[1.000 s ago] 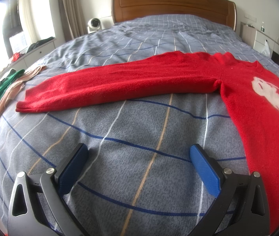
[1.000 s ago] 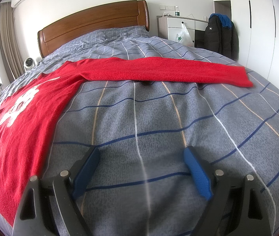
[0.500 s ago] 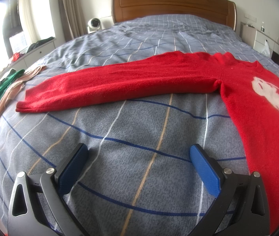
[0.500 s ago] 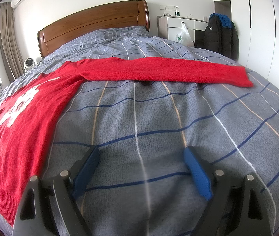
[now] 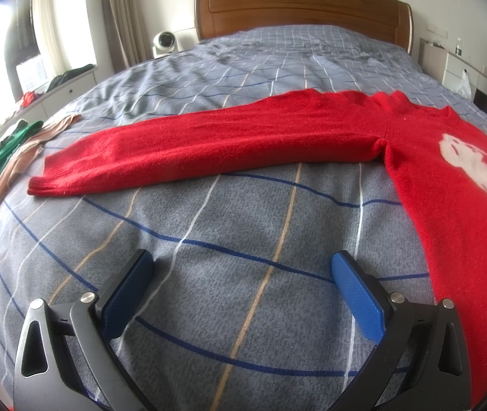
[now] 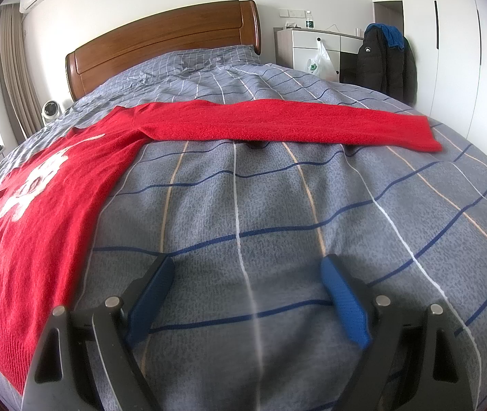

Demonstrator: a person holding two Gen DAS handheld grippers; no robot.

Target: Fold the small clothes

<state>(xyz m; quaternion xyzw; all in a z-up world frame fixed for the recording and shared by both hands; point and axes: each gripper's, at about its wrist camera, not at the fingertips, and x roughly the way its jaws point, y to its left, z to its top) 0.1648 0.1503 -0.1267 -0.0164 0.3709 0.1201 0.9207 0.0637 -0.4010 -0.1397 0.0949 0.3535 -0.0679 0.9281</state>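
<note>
A red sweater (image 5: 449,178) with a white print lies flat on the bed, both sleeves spread sideways. In the left wrist view one sleeve (image 5: 209,144) reaches left, its cuff near the bed's left side. My left gripper (image 5: 241,263) hovers open over bare bedspread in front of that sleeve, nothing between its blue pads. In the right wrist view the sweater's body (image 6: 37,205) fills the left and the other sleeve (image 6: 294,123) runs right. Short of that sleeve my right gripper (image 6: 246,270) stands open and holds nothing.
The bed has a grey-blue checked cover (image 5: 243,226) and a wooden headboard (image 5: 301,7). Green and beige clothes (image 5: 7,150) lie at its left edge. A white cabinet (image 6: 312,48) and a dark hanging jacket (image 6: 387,61) stand to the right.
</note>
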